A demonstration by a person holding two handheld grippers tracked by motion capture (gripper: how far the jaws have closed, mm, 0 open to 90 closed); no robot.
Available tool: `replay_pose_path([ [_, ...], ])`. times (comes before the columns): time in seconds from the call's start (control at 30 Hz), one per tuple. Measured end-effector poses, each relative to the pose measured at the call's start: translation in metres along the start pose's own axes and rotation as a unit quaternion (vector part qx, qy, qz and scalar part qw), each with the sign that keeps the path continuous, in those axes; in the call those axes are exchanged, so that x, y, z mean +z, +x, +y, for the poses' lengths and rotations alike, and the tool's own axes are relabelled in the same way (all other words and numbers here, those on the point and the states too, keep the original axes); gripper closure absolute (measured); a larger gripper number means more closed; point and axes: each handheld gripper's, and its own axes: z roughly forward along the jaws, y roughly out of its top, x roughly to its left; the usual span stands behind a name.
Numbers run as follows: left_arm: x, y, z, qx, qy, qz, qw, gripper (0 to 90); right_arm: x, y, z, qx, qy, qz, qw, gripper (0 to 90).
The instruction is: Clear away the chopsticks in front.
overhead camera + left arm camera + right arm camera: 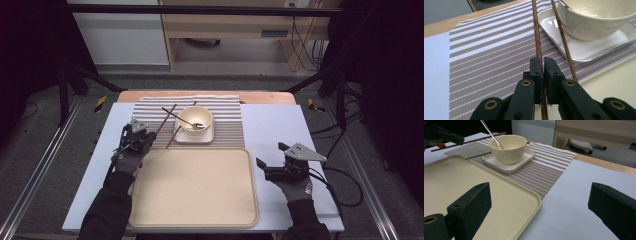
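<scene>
At the left edge of the striped mat [220, 125], the left gripper [543, 65] has its jaws clamped on one chopstick [537, 37], a thin, dark brown, straight stick that passes between the pads and runs forward, away from the jaws, over the mat. In the high view this held chopstick [166, 119] slants up and to the right from the left gripper [144, 137]. A second chopstick [562, 37] of the same brown wood lies just beside it to the right, its far part leaning against the white square saucer [596, 47] that carries the cream bowl [596, 22]; whether the two sticks touch cannot be told. A metal spoon [190, 122] rests in the bowl. Nearer the person, a large beige tray [195, 185] lies bare on the white table [280, 130]. Right of the tray, well apart from the chopsticks, the right gripper [272, 155] sits over the table with its jaws wide apart and nothing between them.
</scene>
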Motion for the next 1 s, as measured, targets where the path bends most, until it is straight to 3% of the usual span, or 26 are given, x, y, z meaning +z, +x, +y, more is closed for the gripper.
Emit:
replay_pose_path([
  [0.53, -0.047, -0.005, -0.024, 0.0, -0.015, 0.011, 0.9998, 85.0, -0.003, 0.002, 0.0, -0.003, 0.0, 0.002, 1.0, 5.2],
  [0.8, -0.065, -0.012, -0.036, -0.005, -0.018, 0.014, 0.9997, 85.0, -0.006, 0.002, 0.0, -0.005, -0.002, -0.001, 1.0, 5.2],
  [1.0, -0.082, -0.016, -0.043, -0.015, -0.033, 0.016, 0.9992, 85.0, -0.009, 0.001, 0.0, -0.004, -0.005, -0.002, 1.0, 5.2],
])
